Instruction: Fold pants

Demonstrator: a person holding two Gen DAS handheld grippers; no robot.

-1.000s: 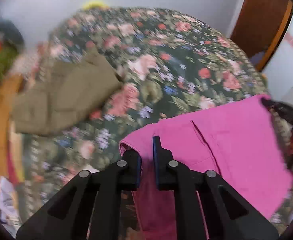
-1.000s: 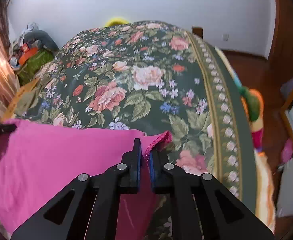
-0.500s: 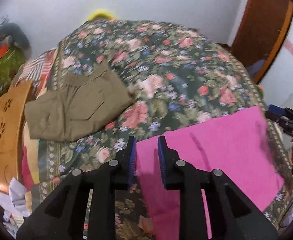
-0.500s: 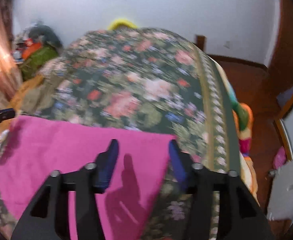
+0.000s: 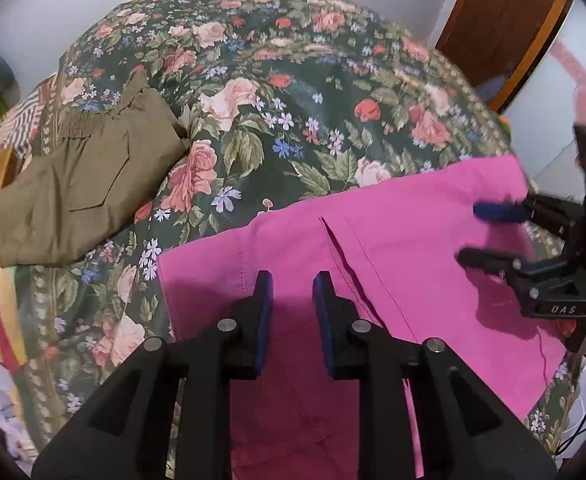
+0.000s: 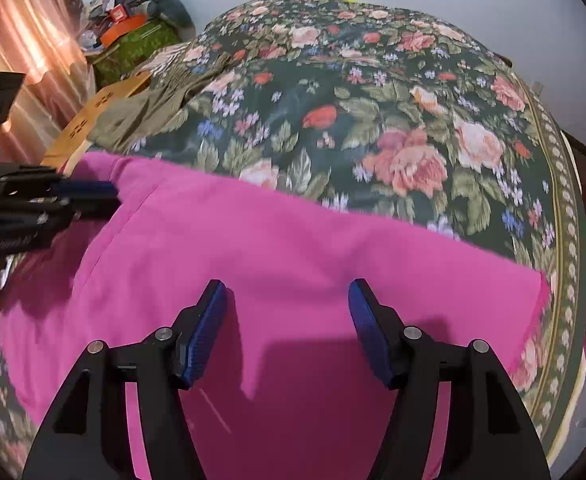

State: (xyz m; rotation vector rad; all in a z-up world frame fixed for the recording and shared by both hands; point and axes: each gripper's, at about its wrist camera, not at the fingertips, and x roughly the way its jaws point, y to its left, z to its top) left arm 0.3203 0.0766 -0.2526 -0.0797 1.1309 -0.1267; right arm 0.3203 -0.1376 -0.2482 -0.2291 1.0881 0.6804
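Observation:
Pink pants (image 5: 413, 248) lie flat on the near part of a floral bedspread (image 5: 293, 92); they also fill the near half of the right wrist view (image 6: 293, 264). My left gripper (image 5: 292, 286) is open and empty above the pants' left end. My right gripper (image 6: 288, 294) is wide open and empty above the pants' right end. The right gripper shows in the left wrist view (image 5: 481, 234) over the far right of the pants. The left gripper shows in the right wrist view (image 6: 105, 196) at the pants' left edge.
Folded olive-green pants (image 5: 81, 184) lie on the bed's left side. A wooden board (image 6: 97, 108) stands beside the bed at the left. A pile of clutter (image 6: 133, 24) sits at the far left corner. A brown door (image 5: 505, 20) is at the right.
Both grippers let go of the pink pants and opened. The pants now lie flat on the bed, and both grippers have drawn back over them.

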